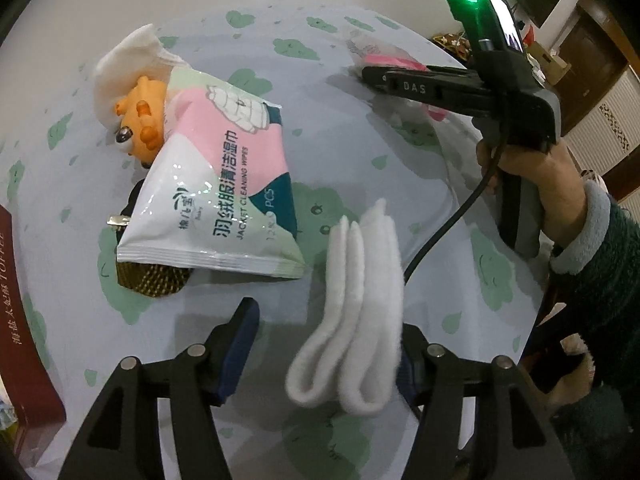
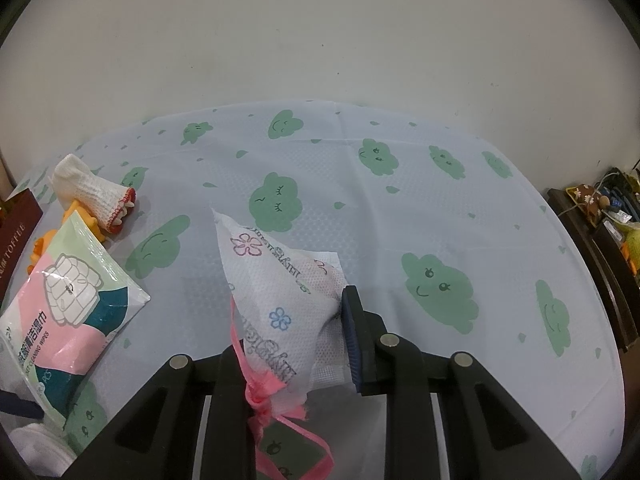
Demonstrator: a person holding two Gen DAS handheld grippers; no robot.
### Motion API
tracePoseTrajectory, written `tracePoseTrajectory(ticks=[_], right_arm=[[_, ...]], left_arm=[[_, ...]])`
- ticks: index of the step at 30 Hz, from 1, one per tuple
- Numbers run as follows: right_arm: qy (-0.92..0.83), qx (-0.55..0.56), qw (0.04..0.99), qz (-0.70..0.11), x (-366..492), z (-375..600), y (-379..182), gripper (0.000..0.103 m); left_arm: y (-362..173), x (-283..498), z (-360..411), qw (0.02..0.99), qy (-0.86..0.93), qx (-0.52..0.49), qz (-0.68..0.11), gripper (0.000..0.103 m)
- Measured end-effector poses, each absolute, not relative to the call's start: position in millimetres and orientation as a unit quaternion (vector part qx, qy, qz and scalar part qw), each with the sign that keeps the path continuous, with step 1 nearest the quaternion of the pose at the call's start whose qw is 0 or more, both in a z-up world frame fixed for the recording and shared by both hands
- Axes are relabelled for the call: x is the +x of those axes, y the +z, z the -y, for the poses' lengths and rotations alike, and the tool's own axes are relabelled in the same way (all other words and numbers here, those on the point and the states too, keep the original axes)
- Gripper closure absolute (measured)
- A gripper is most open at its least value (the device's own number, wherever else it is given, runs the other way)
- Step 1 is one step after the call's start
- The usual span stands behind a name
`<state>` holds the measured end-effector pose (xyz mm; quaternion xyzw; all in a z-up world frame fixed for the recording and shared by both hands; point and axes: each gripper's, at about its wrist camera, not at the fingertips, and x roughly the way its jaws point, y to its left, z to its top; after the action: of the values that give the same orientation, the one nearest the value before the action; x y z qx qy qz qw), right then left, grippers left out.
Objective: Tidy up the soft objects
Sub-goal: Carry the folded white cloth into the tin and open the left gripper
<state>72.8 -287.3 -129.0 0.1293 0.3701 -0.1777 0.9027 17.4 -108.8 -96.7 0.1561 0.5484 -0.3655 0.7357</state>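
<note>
The folded white felt pad (image 1: 352,316) lies between the left gripper (image 1: 326,344)'s jaws, which stand wide open; whether its right pad touches the felt I cannot tell. In the left wrist view, going left to right: a dark red toffee box (image 1: 24,320) at 9 o'clock on the desk (image 1: 360,128), an orange toy (image 1: 140,120) under a white knitted cloth (image 1: 120,60) at 11 o'clock, and a jacket cleaning wipes pack (image 1: 216,184) leaning over a gold mesh item (image 1: 152,280). At 2 o'clock a hand (image 1: 528,168) holds the right gripper (image 1: 372,74). In the right wrist view that gripper's jaws are clamped on a white printed sachet (image 2: 280,288) tied with pink ribbon (image 2: 264,392), at 6 o'clock on the cloud-patterned cover.
</note>
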Motion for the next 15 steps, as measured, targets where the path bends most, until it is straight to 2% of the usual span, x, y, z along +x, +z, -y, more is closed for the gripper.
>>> tracePoseTrajectory(ticks=[2,4,5,7,10,15], right_arm=[[-0.178,0.13,0.903,-0.37,72.5,287.6,-128.9,0.081],[-0.178,0.129,0.903,-0.37,72.5,288.0,-128.9,0.081],[-0.178,0.129,0.903,-0.37,72.4,288.4,-128.9,0.081],[-0.178,0.129,0.903,-0.37,72.4,288.1,-129.0,0.081],[-0.178,0.128,0.903,-0.37,72.8,287.3,-129.3,0.08],[-0.18,0.126,0.902,-0.371,73.5,285.6,-129.7,0.08]], left_arm=[[-95.6,16.1,107.9,0.739,-0.37,0.143,-0.545,0.042],[-95.7,13.9,108.4,0.736,-0.376,0.135,-0.546,0.063],[-94.1,12.6,108.5,0.735,-0.38,0.13,-0.546,0.065],[-88.9,8.7,109.6,0.741,-0.381,0.133,-0.537,0.079],[-81.9,7.1,110.8,0.746,-0.383,0.135,-0.528,0.084],[-70.4,8.3,104.4,0.762,-0.372,0.131,-0.514,0.084]])
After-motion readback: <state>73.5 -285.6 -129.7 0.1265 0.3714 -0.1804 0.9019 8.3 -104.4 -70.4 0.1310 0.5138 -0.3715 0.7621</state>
